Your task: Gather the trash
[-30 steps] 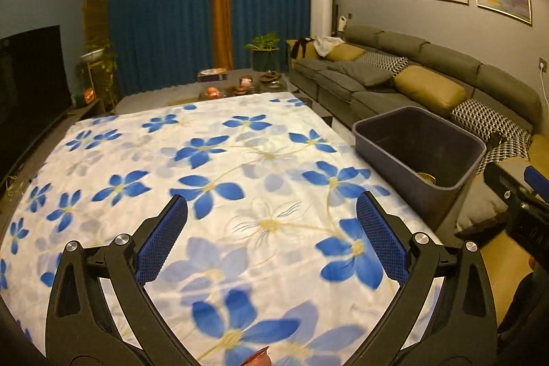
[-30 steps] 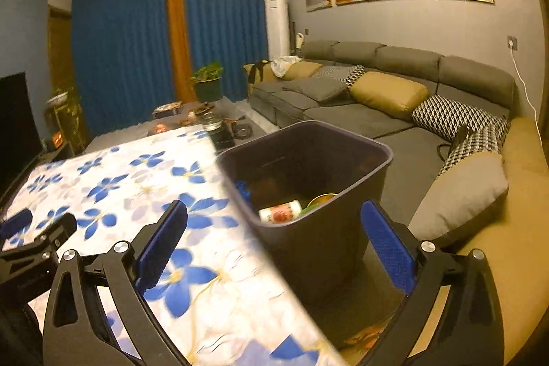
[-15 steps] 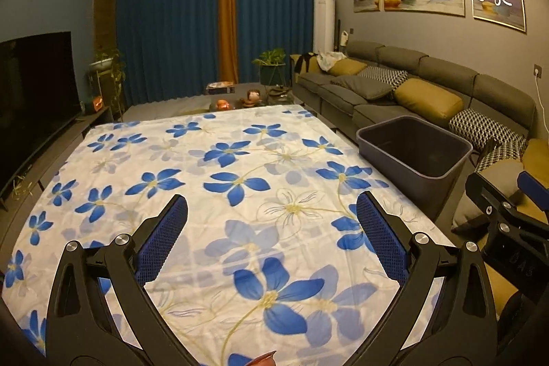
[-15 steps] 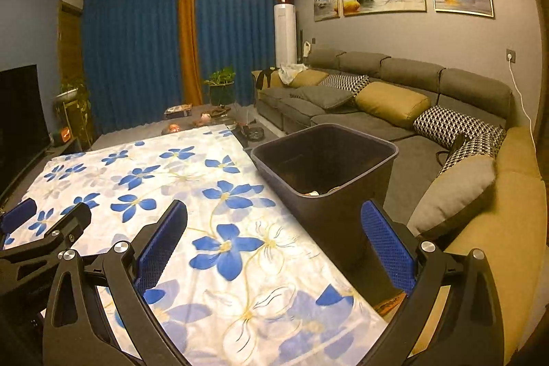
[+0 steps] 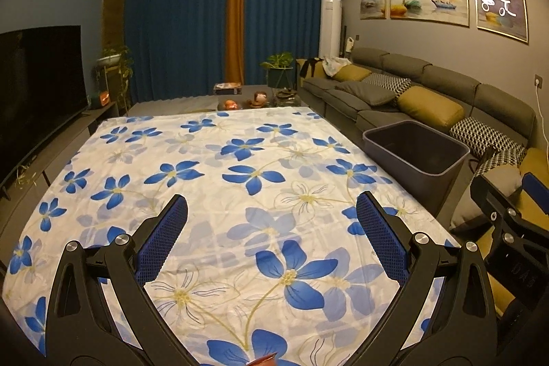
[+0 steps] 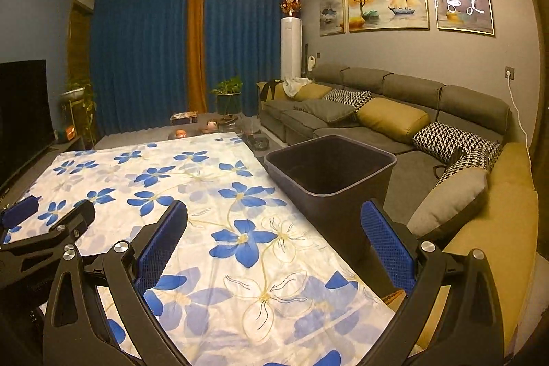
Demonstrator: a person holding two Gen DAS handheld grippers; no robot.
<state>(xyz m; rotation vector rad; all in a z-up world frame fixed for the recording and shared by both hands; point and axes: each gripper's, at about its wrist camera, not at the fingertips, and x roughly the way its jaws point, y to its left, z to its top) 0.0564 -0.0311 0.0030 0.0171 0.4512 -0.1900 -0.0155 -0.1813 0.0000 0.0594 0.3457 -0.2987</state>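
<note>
A dark grey trash bin [image 5: 417, 148] stands on the floor by the right edge of the table with the white cloth with blue flowers [image 5: 212, 180]; it also shows in the right wrist view [image 6: 331, 172], its inside hidden from this angle. My left gripper [image 5: 271, 222] is open and empty, high above the near part of the cloth. My right gripper [image 6: 274, 228] is open and empty, above the table's near right edge beside the bin. No trash shows on the cloth. The right gripper shows at the right of the left wrist view [image 5: 507, 222].
A grey sofa [image 5: 429, 98] with yellow and patterned cushions runs along the right wall behind the bin. A black TV [image 5: 37, 84] stands at the left. A low table with small items [image 5: 254, 100] and plants stand beyond the far edge, before blue curtains.
Both grippers have pulled back and risen away from the bin and the table. The bin now looks farther off and its contents no longer show. Both grippers stay open.
</note>
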